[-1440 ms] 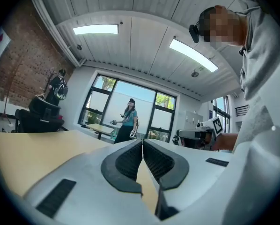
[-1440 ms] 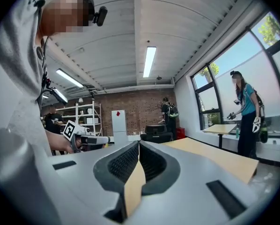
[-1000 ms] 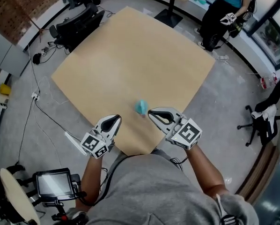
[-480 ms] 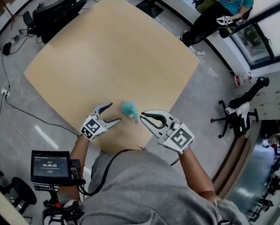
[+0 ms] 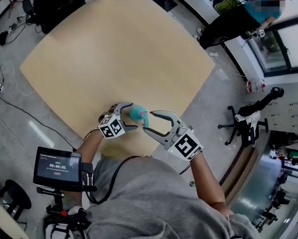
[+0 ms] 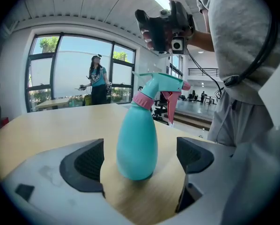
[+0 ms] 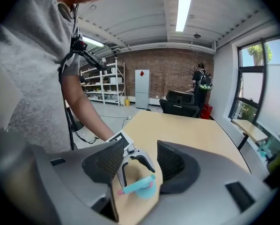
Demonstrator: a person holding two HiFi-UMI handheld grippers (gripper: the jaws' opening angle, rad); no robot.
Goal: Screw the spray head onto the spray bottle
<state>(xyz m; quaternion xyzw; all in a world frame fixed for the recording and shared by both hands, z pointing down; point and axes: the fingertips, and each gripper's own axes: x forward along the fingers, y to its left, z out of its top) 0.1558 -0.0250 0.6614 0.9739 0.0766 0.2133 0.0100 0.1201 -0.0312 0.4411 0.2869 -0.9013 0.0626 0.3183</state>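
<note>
Change: since a second ago the left gripper has been brought from the table's near edge up to the spray bottle, and the right gripper has been carried closer to it; both pairs of jaws, closed then, have just been opening
Spray bottle: teal, stood upright on the tan table near its 6 o'clock edge; the spray head is seen seated on the neck above a pink collar, its nozzle turned toward 3 o'clock in the left gripper view
Left jaws: spread wide, one pad at 9 o'clock of the bottle's body and the other at 3 o'clock; bare table is seen between each pad and the bottle, so nothing is gripped
Right jaws: spread wide with nothing held; in the right gripper view the bottle and the left gripper are seen through the gap, beyond the pads
Approach: in the head view the bottle is flanked by the left gripper from 9 o'clock, and the right gripper's tips are placed near it at 4 o'clock
Surroundings: another person is stood off the table at 1 o'clock, an office chair is seen at 3 o'clock and a small screen at 8 o'clock
</note>
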